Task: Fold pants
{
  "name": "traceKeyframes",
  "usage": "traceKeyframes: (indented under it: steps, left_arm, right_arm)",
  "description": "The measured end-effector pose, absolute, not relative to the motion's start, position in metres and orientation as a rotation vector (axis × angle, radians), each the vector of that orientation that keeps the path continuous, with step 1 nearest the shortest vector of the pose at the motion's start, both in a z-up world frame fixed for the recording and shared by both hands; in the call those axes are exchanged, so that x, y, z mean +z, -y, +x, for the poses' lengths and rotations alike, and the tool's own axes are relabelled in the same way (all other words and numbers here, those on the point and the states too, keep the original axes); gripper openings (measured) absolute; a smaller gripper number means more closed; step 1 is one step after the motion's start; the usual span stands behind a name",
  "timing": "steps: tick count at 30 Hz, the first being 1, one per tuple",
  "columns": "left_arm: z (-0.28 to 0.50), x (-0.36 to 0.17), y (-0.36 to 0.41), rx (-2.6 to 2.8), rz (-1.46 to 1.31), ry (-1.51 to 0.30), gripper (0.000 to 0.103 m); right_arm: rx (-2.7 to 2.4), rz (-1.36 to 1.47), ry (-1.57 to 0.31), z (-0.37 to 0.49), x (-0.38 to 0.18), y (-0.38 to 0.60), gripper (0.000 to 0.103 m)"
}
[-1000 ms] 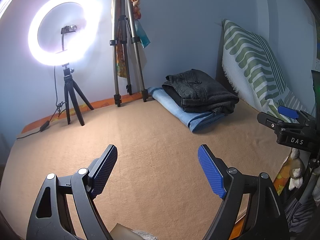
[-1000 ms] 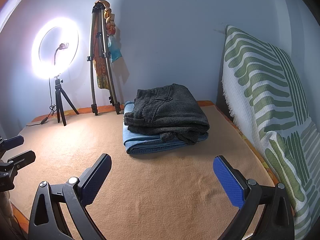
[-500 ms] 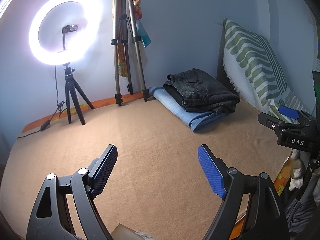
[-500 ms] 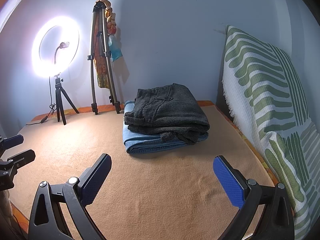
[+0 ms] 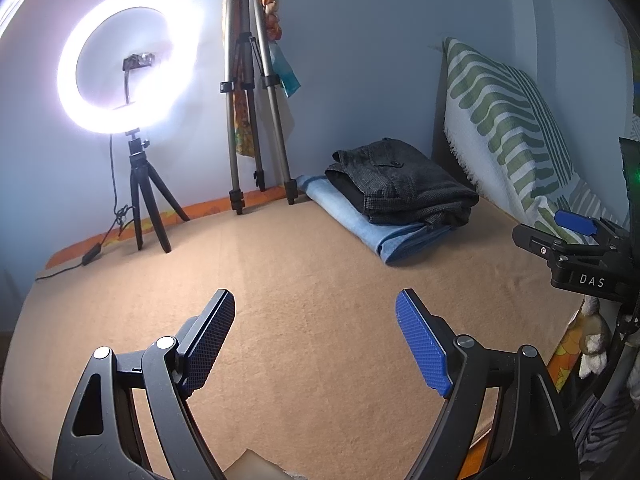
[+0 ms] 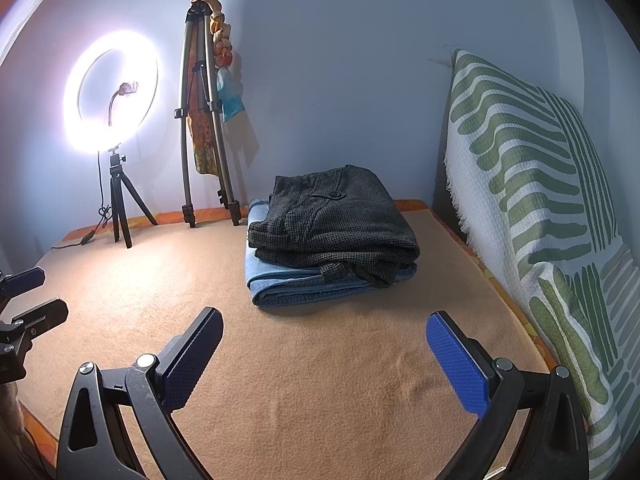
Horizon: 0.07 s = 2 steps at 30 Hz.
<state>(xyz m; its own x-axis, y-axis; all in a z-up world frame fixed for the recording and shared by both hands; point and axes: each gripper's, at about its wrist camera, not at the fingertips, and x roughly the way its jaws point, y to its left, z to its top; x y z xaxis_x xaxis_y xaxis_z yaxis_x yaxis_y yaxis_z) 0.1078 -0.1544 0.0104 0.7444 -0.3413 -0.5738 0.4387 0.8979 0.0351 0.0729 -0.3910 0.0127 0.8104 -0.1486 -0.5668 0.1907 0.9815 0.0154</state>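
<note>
Folded dark checked pants [image 6: 332, 220] lie on top of folded light blue jeans [image 6: 316, 286] at the far side of the tan blanket [image 6: 320, 360]. The stack also shows in the left wrist view, with the dark pants [image 5: 400, 180] on the jeans [image 5: 380, 236]. My left gripper [image 5: 316, 340] is open and empty, well short of the stack. My right gripper [image 6: 324, 356] is open and empty, just in front of the stack. The right gripper's body [image 5: 580, 256] shows at the right edge of the left wrist view.
A lit ring light on a small tripod [image 6: 114, 96] and a tall tripod [image 6: 204, 120] stand at the back left against the wall. A green-striped white pillow [image 6: 540, 208] leans along the right side. A cable [image 5: 96, 248] runs by the ring light.
</note>
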Motion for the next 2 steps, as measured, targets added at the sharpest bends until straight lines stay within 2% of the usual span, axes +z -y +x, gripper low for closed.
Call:
traceKeyframes:
  steps: [2]
  left_arm:
    - [0.1085, 0.0103, 0.1528, -0.424, 0.17, -0.595, 0.083]
  right_arm:
    - [-0.181, 0.075, -0.602, 0.0732, 0.0116, 0.3918, 0.103]
